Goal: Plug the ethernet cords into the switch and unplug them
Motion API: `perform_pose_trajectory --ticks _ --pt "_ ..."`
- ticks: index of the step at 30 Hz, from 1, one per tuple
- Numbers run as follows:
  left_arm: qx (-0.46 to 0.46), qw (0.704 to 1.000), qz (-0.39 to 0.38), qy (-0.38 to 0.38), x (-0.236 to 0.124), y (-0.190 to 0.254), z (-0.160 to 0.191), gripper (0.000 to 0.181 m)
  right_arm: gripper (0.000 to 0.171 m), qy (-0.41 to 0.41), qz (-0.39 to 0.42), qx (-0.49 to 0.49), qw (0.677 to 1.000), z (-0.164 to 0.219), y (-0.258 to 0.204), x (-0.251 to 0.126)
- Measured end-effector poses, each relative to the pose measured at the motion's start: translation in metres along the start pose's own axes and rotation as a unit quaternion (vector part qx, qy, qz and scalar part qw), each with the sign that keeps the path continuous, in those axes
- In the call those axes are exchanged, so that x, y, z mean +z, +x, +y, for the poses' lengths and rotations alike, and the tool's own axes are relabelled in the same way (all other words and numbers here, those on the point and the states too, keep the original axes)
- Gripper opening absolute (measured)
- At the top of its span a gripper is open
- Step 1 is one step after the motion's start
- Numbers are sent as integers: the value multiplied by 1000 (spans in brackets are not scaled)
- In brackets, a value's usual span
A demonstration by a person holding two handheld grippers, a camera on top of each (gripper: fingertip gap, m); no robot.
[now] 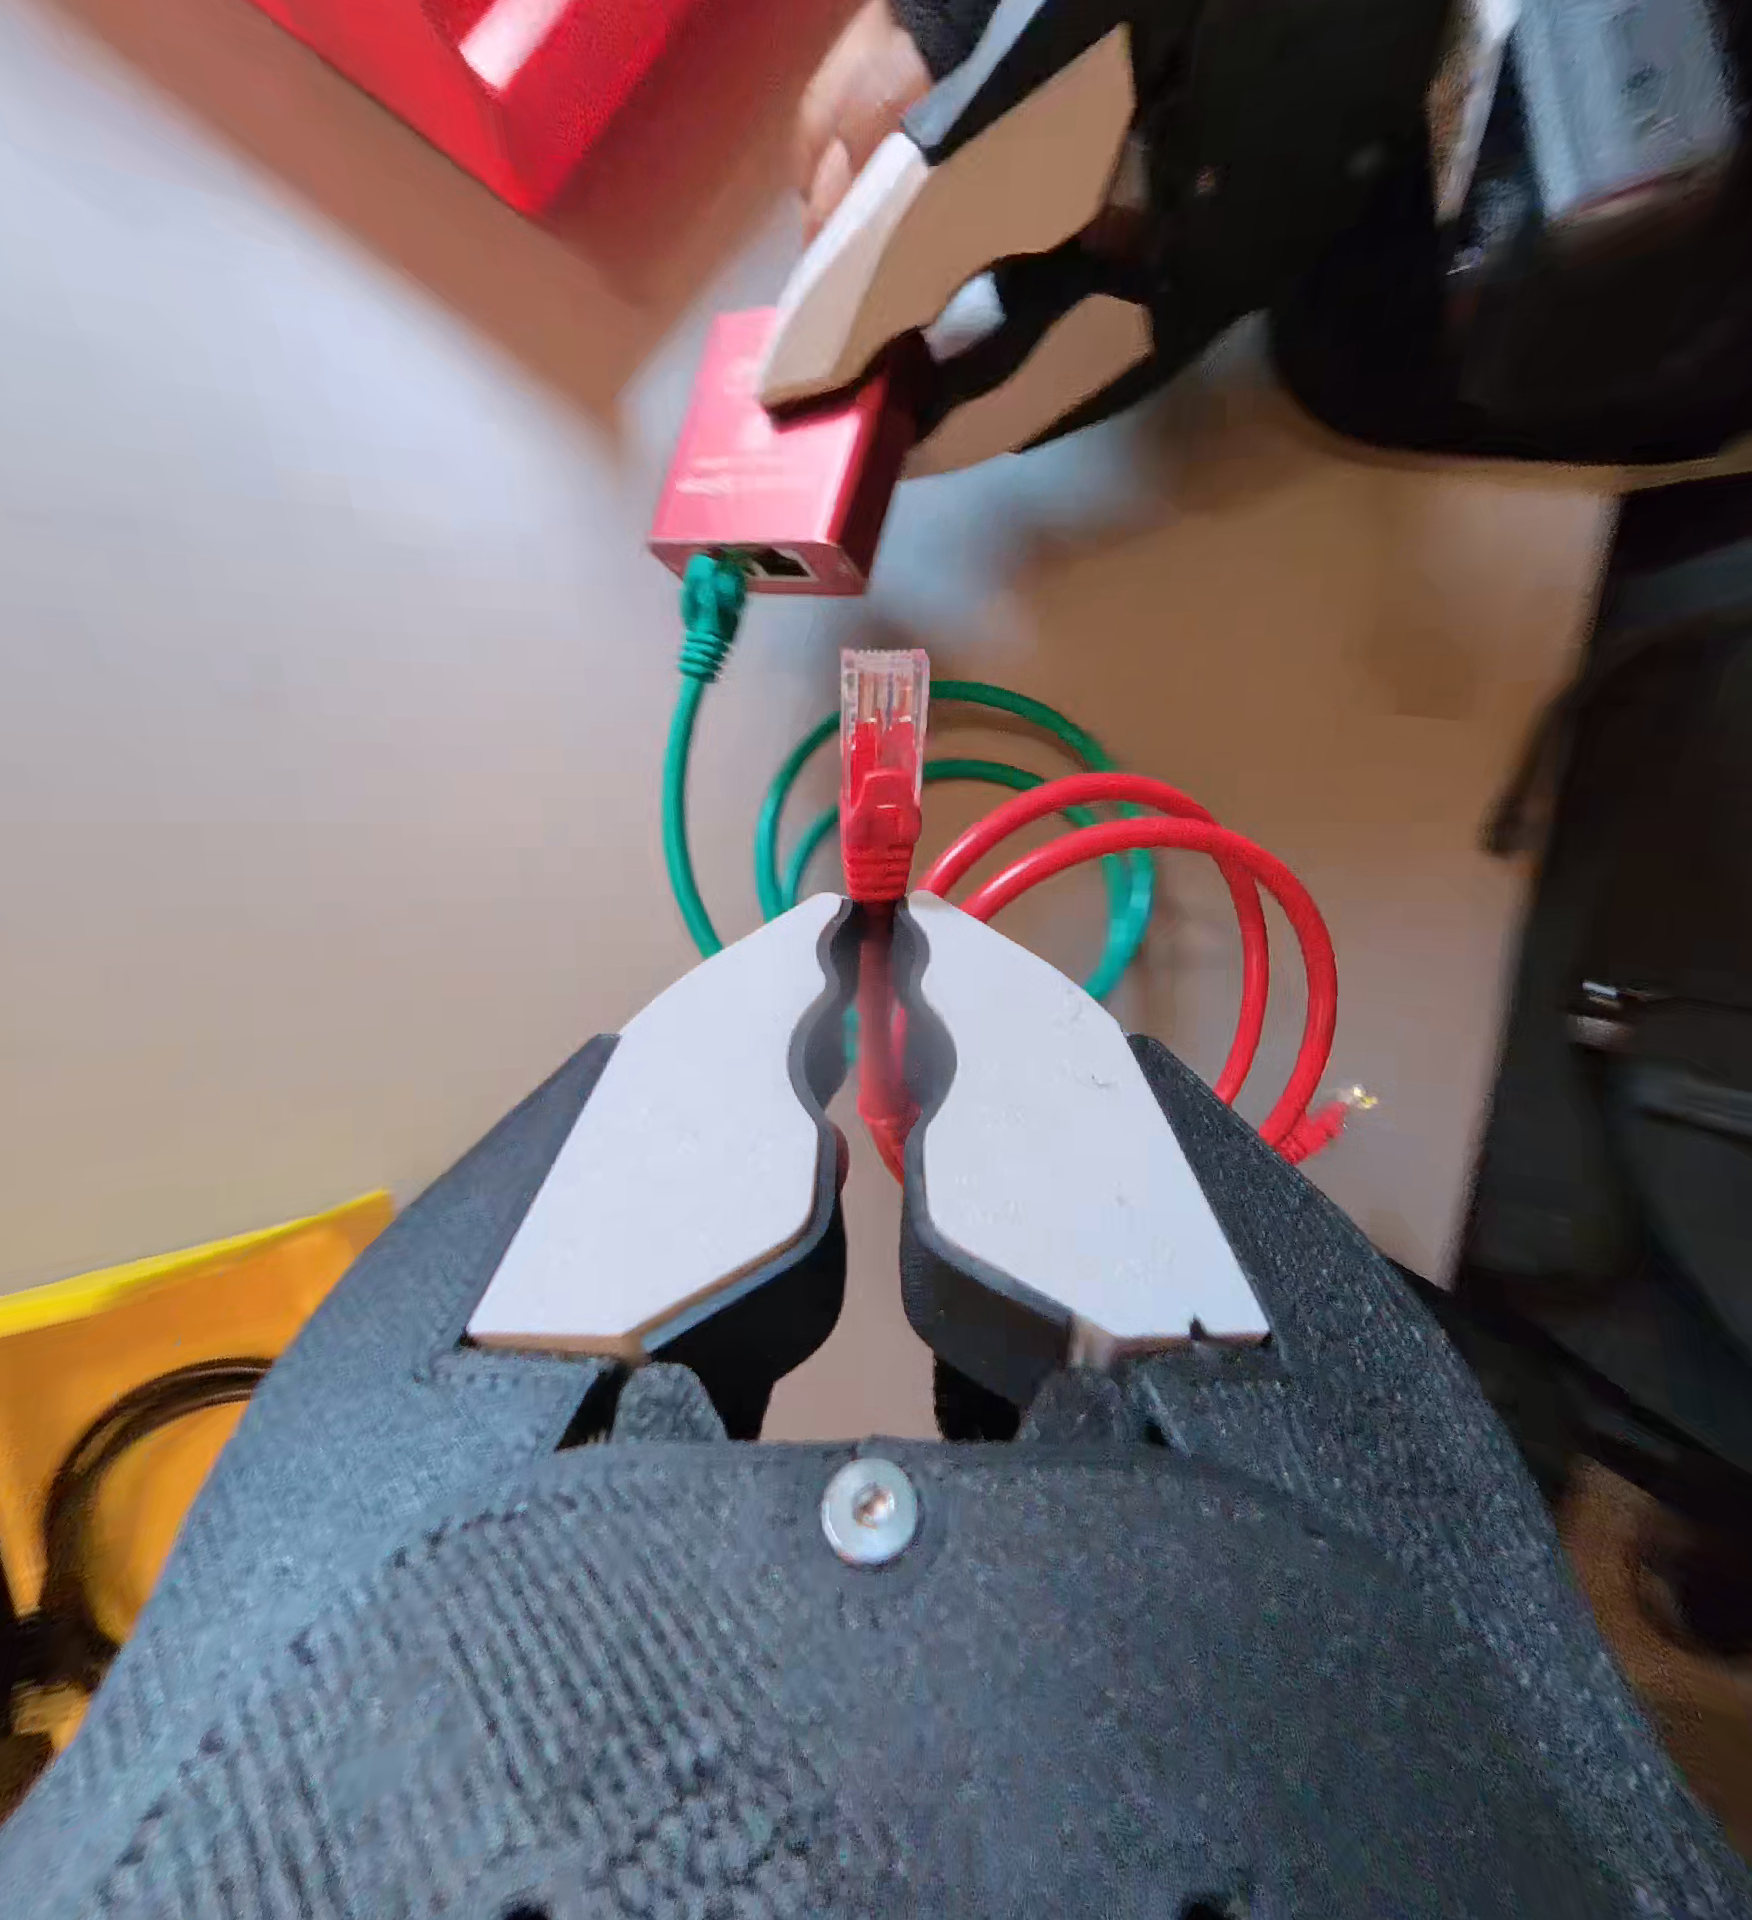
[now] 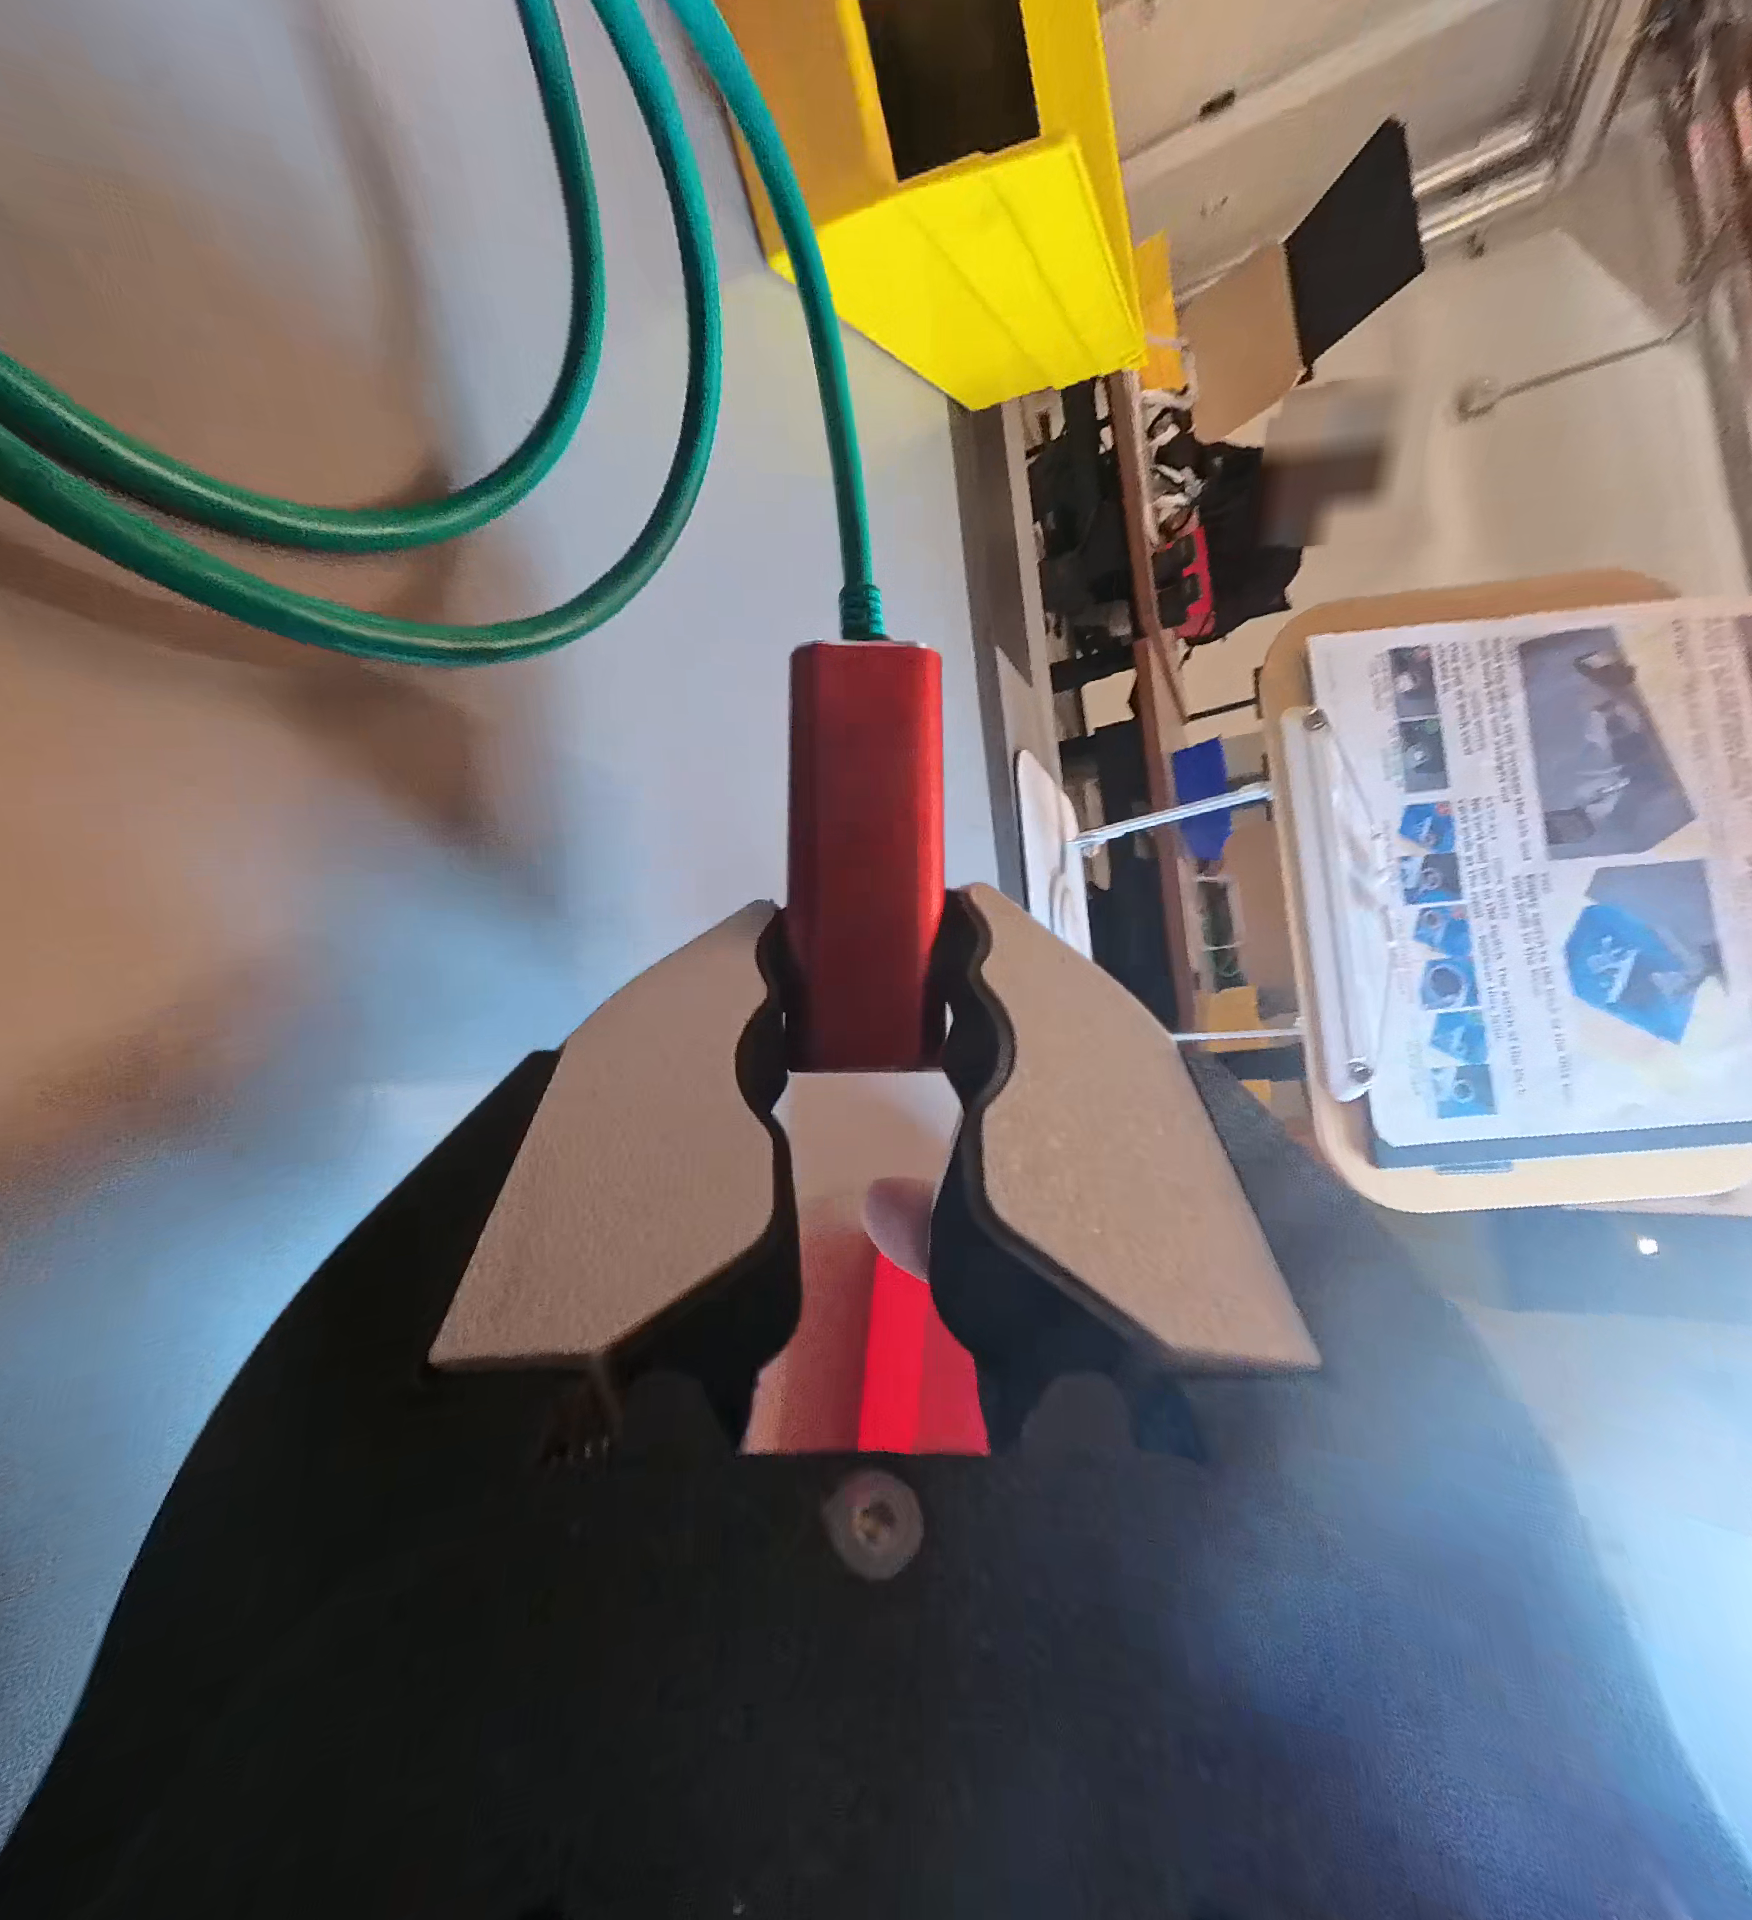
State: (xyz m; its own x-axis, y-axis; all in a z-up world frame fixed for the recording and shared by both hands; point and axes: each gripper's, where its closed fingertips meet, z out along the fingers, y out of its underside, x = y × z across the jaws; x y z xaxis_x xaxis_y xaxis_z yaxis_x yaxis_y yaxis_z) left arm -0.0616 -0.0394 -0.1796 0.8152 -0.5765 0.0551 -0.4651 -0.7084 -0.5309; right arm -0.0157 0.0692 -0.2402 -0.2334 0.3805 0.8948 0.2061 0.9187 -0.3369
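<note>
Only from the left wrist: red plug point(image 1: 884, 774) short of switch point(image 1: 773, 473).

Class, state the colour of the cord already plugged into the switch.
Green: the green cord sits in the red switch, clearest in the left wrist view.

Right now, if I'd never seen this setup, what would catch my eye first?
Probably the red cord, its clear plug pinched upright in the left claw at the middle of that view. Just beyond it, the right claw holds a small red switch off the table, with a green cord already plugged into one port and the neighbouring port empty.
</note>
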Motion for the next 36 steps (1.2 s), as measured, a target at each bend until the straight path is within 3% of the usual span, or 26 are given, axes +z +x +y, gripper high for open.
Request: perform_pose_trajectory --ticks 2,7,12,18,29,36 --pt "-14 997 74 -22 -17 11 4 5 26 -2 3 -13 1000 3 0 -1" --pt "-5 987 139 -77 -59 20 27 6 26 6 13 -32 999 10 1 -5" --pt "-43 974 173 -142 -3 30 53 6 26 51 47 -90 994 -16 5 -12" --pt "-47 958 197 -203 53 41 50 5 26 81 42 -131 987 -38 -11 -14" --pt "-62 934 173 -305 70 32 52 5 26 101 31 -178 978 -53 -28 -11" --pt "-49 930 185 -314 67 40 47 5 26 105 35 -177 978 -52 -27 -13"
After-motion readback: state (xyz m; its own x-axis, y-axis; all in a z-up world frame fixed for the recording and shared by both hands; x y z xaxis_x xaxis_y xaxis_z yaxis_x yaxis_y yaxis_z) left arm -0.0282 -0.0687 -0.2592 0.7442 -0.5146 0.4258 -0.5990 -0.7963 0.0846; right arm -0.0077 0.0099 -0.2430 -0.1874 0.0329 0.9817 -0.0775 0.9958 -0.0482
